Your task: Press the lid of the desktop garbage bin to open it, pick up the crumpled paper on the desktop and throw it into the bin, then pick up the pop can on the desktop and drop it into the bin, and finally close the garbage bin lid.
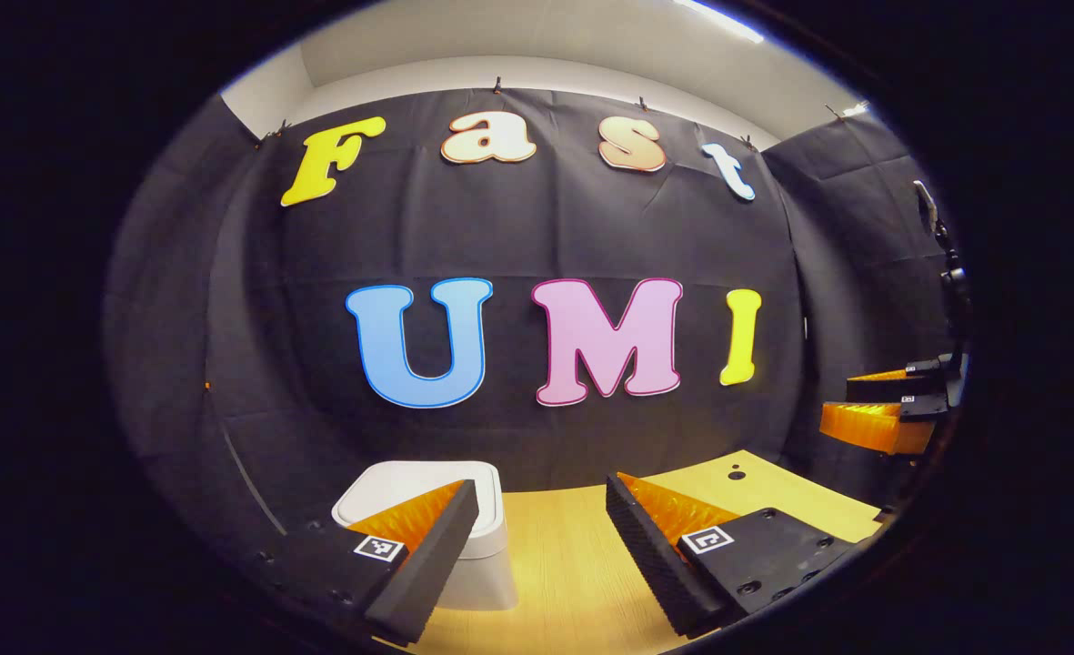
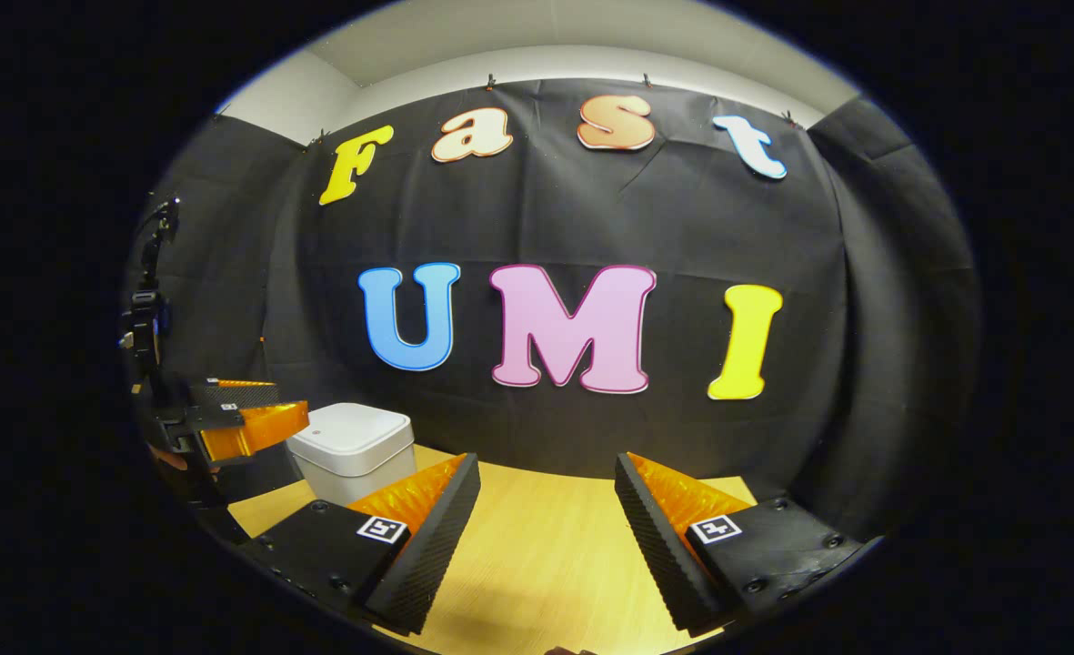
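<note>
Left hand-held gripper (image 1: 542, 509) spread wide, empty, hovering above tabletop (image 1: 564, 564) just short of bin (image 1: 486, 546). Right hand-held gripper (image 2: 547, 500) likewise wide, empty, over bare wood well right of bin. Each also visible off to the side in the other's view, raised above tabletop level.

Bin: white, rounded-square, lid (image 2: 350, 426) down and flush, so opening press not yet done by the look of it. Sits near back-left of tabletop, close to cloth wall (image 2: 591, 218). Left finger overlaps bin's front in left gripper view; contact or not, cannot tell.

Paper and can: not located from these angles. Likely below or behind the cameras' sightline.

Risks:
- Pressing lid off-centre or with finger edge could skid bin on smooth wood instead of tripping latch; bin looks light.
- Pressing near hinge side may not release it. Hinge side not discernible.
- With jaws this wide, one finger could catch bin rim on descent and tip it.
- Hunting for paper/can blind risks knocking them away.

Writing: small square fiducial tags on finger bases, pattern only, no legible text. No brand visible on bin.
</note>
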Motion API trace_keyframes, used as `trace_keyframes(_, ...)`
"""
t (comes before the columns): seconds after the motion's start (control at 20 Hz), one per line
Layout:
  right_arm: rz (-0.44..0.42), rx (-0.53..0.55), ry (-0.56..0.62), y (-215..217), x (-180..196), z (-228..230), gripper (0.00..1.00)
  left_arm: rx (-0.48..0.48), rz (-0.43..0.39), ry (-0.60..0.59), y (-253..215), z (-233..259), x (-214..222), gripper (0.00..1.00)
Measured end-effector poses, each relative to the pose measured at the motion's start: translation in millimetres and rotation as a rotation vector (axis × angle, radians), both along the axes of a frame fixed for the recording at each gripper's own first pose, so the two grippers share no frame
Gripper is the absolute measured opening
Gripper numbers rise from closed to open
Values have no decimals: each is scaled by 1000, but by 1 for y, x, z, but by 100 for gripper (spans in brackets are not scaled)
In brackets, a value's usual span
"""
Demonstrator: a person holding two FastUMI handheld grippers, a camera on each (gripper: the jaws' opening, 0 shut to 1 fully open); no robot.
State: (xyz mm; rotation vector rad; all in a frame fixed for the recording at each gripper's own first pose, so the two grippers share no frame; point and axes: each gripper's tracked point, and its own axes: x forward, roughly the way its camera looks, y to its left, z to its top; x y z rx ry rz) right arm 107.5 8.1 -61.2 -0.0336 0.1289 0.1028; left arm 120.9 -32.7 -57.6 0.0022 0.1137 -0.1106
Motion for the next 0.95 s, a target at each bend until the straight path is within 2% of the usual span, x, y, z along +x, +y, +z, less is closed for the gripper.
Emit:
trace_keyframes(0.1, -8, 14, -33, 13, -25, 11, 97, -33, 7, 7, 6, 3, -26, 94)
trace_keyframes(0.2, -42, -25, -67, 10, -43, 21, 97, -75, 6, 2, 9, 9, -49, 94)
trace_keyframes(0.45, -61, -34, -108, 19, -83, 46, 96, -63, 2, -49, 12, 24, -80, 96)
trace_keyframes(0.5, -54, -32, -107, 20, -88, 49, 100, -64, 2, -53, 10, 28, -86, 96)
trace_keyframes(0.55, -44, -26, -107, 22, -92, 50, 96, -71, 4, -52, 8, 31, -91, 96)
trace_keyframes(0.65, -40, -22, -112, 18, -96, 54, 100, -79, 14, -60, 5, 39, -97, 96)
trace_keyframes(0.7, -42, -25, -122, 15, -96, 55, 96, -73, 25, -66, 4, 42, -97, 96)
trace_keyframes(0.9, -49, -32, -106, 0, -92, 51, 96, -29, 73, -84, -5, 56, -98, 96)
trace_keyframes(0.95, -52, -32, -114, -4, -92, 55, 96, -32, 69, -107, -11, 64, -98, 99)
